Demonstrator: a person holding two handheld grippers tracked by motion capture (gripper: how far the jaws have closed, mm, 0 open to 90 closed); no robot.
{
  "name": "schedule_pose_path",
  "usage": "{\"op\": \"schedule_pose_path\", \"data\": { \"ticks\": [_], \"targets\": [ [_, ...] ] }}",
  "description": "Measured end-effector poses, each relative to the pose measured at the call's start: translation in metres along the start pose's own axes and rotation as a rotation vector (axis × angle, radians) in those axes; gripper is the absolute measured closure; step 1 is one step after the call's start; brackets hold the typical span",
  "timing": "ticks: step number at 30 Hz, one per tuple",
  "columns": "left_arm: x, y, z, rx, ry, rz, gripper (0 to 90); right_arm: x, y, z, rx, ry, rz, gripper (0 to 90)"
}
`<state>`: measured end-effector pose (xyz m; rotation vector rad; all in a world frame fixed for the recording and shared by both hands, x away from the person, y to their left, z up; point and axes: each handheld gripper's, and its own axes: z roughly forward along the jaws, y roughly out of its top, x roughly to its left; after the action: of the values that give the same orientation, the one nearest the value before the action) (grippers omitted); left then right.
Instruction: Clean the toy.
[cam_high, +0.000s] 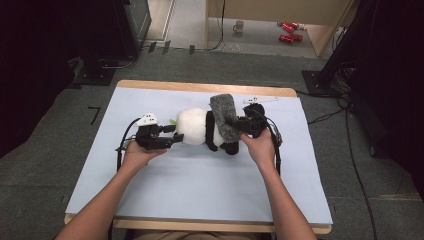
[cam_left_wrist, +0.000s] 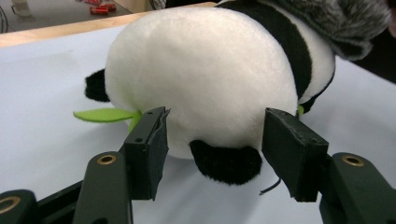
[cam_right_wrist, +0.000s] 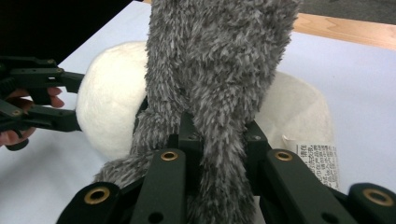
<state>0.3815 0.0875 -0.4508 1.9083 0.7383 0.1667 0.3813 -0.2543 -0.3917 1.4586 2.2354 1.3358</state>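
Observation:
A black-and-white plush panda (cam_high: 192, 125) lies on its side on the light blue mat (cam_high: 200, 190). Across its middle hangs a grey furry cloth (cam_high: 222, 112). My left gripper (cam_high: 174, 133) is at the panda's white rounded end (cam_left_wrist: 205, 79), open. Its pads (cam_left_wrist: 154, 140) stand on either side of that end and of a black paw, without pressing on them. A green felt leaf (cam_left_wrist: 102, 114) sticks out beside the left pad. My right gripper (cam_high: 235, 125) is shut on the grey furry cloth (cam_right_wrist: 219, 60), holding it upright over the panda (cam_right_wrist: 107, 93). The left gripper (cam_right_wrist: 74, 100) also appears far left in the right gripper view.
The mat covers a wooden table (cam_high: 200, 86) with grey carpet around it. On the floor beyond are a mug (cam_high: 239, 26) and red objects (cam_high: 289, 31). Dark stands and cables flank both sides. The near half of the mat is bare.

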Motion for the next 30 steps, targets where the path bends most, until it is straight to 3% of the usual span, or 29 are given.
{"op": "schedule_pose_path", "data": {
  "ticks": [5,8,11,14,16,18,23,26,30],
  "targets": [
    [0.002,0.009,0.008,-0.009,-0.001,0.022,37.9,-0.001,0.003,0.001,0.001,0.006,0.006,76.6],
    [0.006,0.009,0.014,-0.007,-0.014,0.002,41.9,-0.001,0.003,0.002,-0.006,0.007,0.013,76.3],
    [0.007,0.009,0.016,0.009,-0.031,-0.049,59.2,0.0,0.003,0.001,-0.013,0.007,0.019,76.4],
    [0.005,0.011,0.016,0.046,-0.019,-0.053,71.1,0.003,0.003,-0.002,-0.021,0.032,0.039,78.2],
    [0.004,0.013,0.014,0.068,-0.019,-0.069,75.1,0.01,0.003,-0.005,-0.024,0.04,0.028,79.0],
    [0.003,0.014,0.012,0.078,-0.035,-0.113,76.8,0.02,0.004,-0.008,-0.032,0.045,0.005,79.1],
    [-0.004,0.022,0.005,0.103,-0.053,-0.186,77.9,0.051,-0.001,-0.012,-0.061,0.133,-0.009,79.0],
    [-0.013,0.029,-0.001,0.103,-0.072,-0.262,77.9,0.069,-0.011,-0.005,-0.054,0.19,-0.005,78.9],
    [-0.023,0.034,-0.001,0.124,-0.052,-0.275,77.6,0.083,-0.028,0.015,-0.009,0.206,-0.022,78.7]
  ]
}}
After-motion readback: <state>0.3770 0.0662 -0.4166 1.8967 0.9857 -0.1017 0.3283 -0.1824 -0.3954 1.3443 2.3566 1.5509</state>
